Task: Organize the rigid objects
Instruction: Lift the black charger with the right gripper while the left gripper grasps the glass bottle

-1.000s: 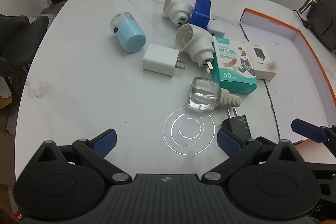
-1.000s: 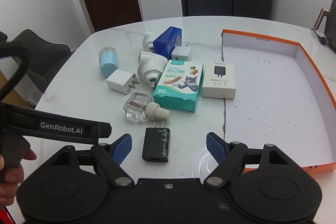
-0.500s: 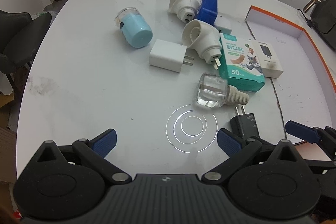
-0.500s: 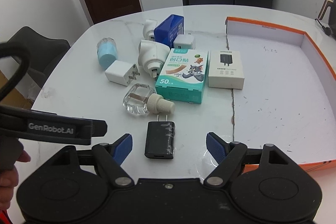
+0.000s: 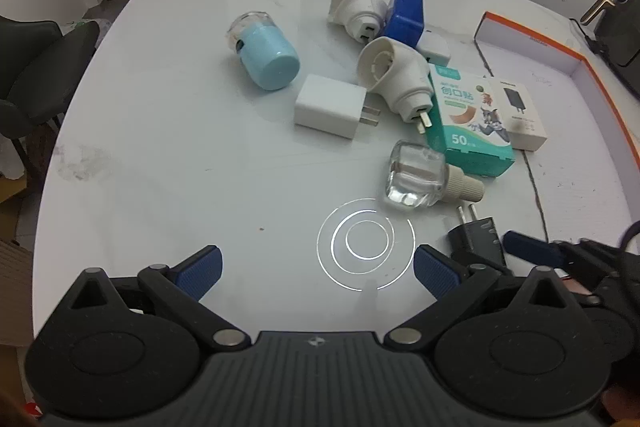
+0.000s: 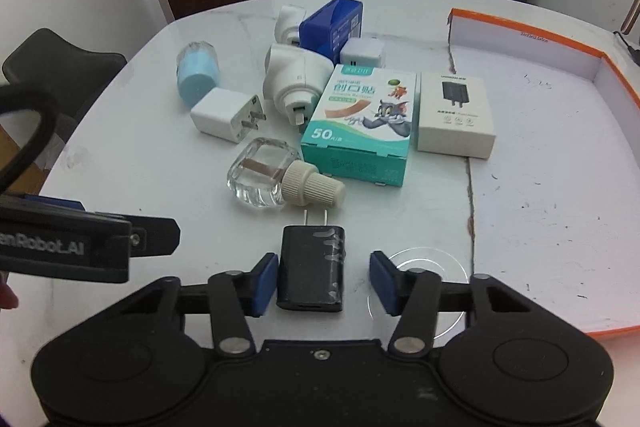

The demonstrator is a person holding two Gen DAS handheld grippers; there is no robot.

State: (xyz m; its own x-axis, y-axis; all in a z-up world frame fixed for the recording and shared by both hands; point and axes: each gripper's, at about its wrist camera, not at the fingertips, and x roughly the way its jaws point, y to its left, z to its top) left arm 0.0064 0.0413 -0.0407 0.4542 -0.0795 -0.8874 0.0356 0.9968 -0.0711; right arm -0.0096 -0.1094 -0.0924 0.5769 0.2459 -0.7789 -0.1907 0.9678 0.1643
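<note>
A black plug charger (image 6: 313, 267) lies on the white table between the fingers of my right gripper (image 6: 324, 283). The jaws are partly closed around it; the left pad touches its side and the right pad stands a little apart. The charger also shows in the left wrist view (image 5: 476, 239). My left gripper (image 5: 316, 271) is open and empty over bare table. Ahead lie a clear glass bottle (image 6: 266, 179), a teal plaster box (image 6: 360, 123), a white charger box (image 6: 456, 115), a white plug cube (image 6: 226, 115) and a light blue cylinder (image 6: 198, 75).
An open orange-rimmed white box (image 6: 612, 67) stands at the right. Two white plug-in heaters (image 6: 298, 79), a blue box (image 6: 332, 27) and a small white adapter (image 6: 362, 53) lie further back. A dark chair (image 5: 36, 79) stands beyond the table's left edge.
My right gripper has moved forward and down over the black charger, and its jaws have narrowed around it. The left gripper has shifted slightly and stays open.
</note>
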